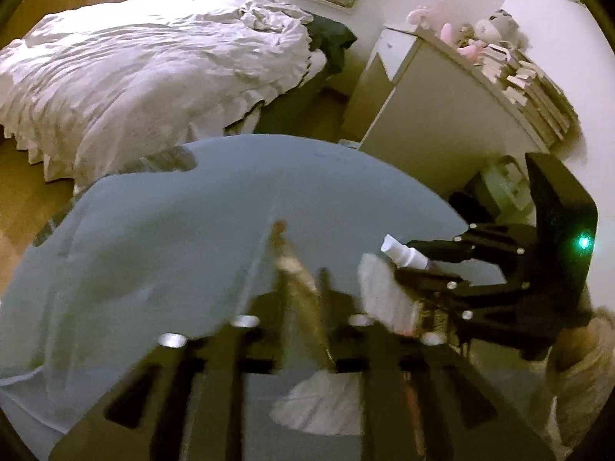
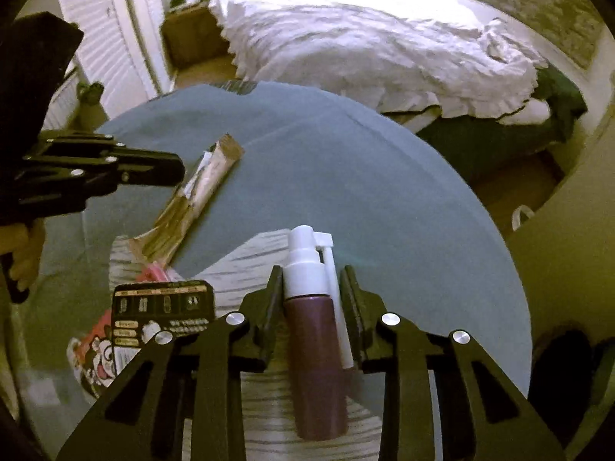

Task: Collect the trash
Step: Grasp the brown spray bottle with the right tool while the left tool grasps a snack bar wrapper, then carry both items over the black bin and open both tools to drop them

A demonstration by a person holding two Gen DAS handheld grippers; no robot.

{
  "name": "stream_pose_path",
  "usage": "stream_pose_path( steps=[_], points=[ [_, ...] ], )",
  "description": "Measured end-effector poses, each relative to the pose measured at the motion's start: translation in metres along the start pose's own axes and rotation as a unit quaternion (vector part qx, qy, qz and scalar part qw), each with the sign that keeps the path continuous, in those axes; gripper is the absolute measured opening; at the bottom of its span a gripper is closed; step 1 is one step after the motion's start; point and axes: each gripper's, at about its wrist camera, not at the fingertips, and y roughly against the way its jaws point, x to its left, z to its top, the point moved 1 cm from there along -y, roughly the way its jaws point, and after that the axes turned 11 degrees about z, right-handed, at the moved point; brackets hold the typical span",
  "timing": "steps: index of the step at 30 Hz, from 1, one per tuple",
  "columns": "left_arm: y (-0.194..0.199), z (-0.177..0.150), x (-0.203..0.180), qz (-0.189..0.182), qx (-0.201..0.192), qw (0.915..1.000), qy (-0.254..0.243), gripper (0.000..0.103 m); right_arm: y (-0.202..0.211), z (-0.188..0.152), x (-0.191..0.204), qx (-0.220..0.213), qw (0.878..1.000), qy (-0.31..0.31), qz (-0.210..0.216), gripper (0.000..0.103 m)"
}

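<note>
A pick-up step of the trash collection is in hand. The right hand-held gripper is closed on a small dark-brown plastic spray bottle with a white pump nozzle; the bottle lies lengthwise between the jaws, nozzle pointing forward past the fingertips, and the pads appear pressed against its sides. Whether it has been raised off the round grey-blue cloth-covered surface cannot be told. Beneath the bottle a pale striped sheet of paper or cloth is seen.

The left hand-held gripper is partly open, with a long brown and silver foil snack wrapper lying between its fingers; the view is blurred, and the pads do not seem to be pressing on it. In the right wrist view the same wrapper is seen lying flat, ahead and to the left of the right hand-held gripper, with the left fingertips just beside its upper half. Closer in on the left lies a red, white and black printed packet.

Judged from this, the next move calls for the bottle to be carried to a trash container, none being in view, and for the left jaws to be closed on the wrapper. The thin, flat foil may slip unless it is pinched squarely.
</note>
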Motion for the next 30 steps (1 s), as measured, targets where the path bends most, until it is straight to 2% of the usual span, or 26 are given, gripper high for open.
stream_pose_path(
  steps=[1,2,5,7,8,10,11,13,16,18,19,20,22,25,26,30],
  points=[
    [0.000,0.000,-0.004,0.008,-0.003,1.0000,-0.002,0.077,0.004,-0.003,-0.005,-0.010,1.000,-0.006,0.001,0.030],
    [0.000,0.001,-0.010,0.021,-0.011,0.9997,-0.007,0.083,0.012,-0.007,-0.010,-0.030,0.999,-0.019,0.005,0.030],
    [-0.008,-0.001,-0.019,0.034,-0.005,0.9992,-0.020,0.082,0.044,-0.022,-0.027,-0.095,0.993,-0.066,0.023,0.030],
    [-0.020,-0.003,-0.020,0.055,0.011,0.9981,-0.026,0.069,0.064,-0.035,-0.038,-0.136,0.985,-0.095,0.040,0.030],
    [-0.021,-0.003,-0.022,0.069,0.001,0.9970,-0.037,0.060,0.076,-0.045,-0.045,-0.161,0.979,-0.112,0.051,0.030],
    [-0.024,-0.002,-0.025,0.104,-0.005,0.9928,-0.058,0.035,0.093,-0.061,-0.056,-0.194,0.969,-0.136,0.063,0.030],
    [-0.025,-0.001,-0.024,0.120,-0.009,0.9906,-0.065,0.031,0.099,-0.068,-0.060,-0.205,0.966,-0.143,0.067,0.030],
    [-0.025,0.002,-0.016,0.117,-0.012,0.9915,-0.055,0.017,0.113,-0.082,-0.067,-0.230,0.958,-0.156,0.071,0.030],
    [-0.016,0.011,0.002,0.090,-0.020,0.9957,-0.016,0.013,0.135,-0.101,-0.083,-0.274,0.944,-0.171,0.070,0.030],
    [-0.002,0.020,-0.005,0.082,-0.039,0.9957,-0.022,0.013,0.153,-0.117,-0.100,-0.310,0.930,-0.188,0.064,0.030],
    [0.008,0.029,-0.013,0.068,-0.054,0.9958,-0.029,0.013,0.160,-0.121,-0.107,-0.323,0.924,-0.196,0.061,0.030],
    [0.017,0.037,-0.022,0.055,-0.065,0.9957,-0.036,0.013,0.171,-0.130,-0.119,-0.343,0.913,-0.212,0.056,0.030],
    [0.030,0.052,-0.047,0.033,-0.083,0.9944,-0.056,0.013,0.186,-0.140,-0.143,-0.373,0.896,-0.237,0.047,0.030],
    [0.044,0.081,-0.108,-0.021,-0.103,0.9893,-0.101,0.013,0.217,-0.161,-0.181,-0.420,0.864,-0.277,0.021,0.030],
    [0.044,0.087,-0.126,-0.035,-0.105,0.9875,-0.112,0.013,0.229,-0.170,-0.193,-0.438,0.852,-0.287,0.009,0.030],
    [0.028,0.111,-0.207,-0.116,-0.090,0.9779,-0.149,0.013,0.246,-0.209,-0.235,-0.466,0.821,-0.328,-0.035,0.030]
  ],
)
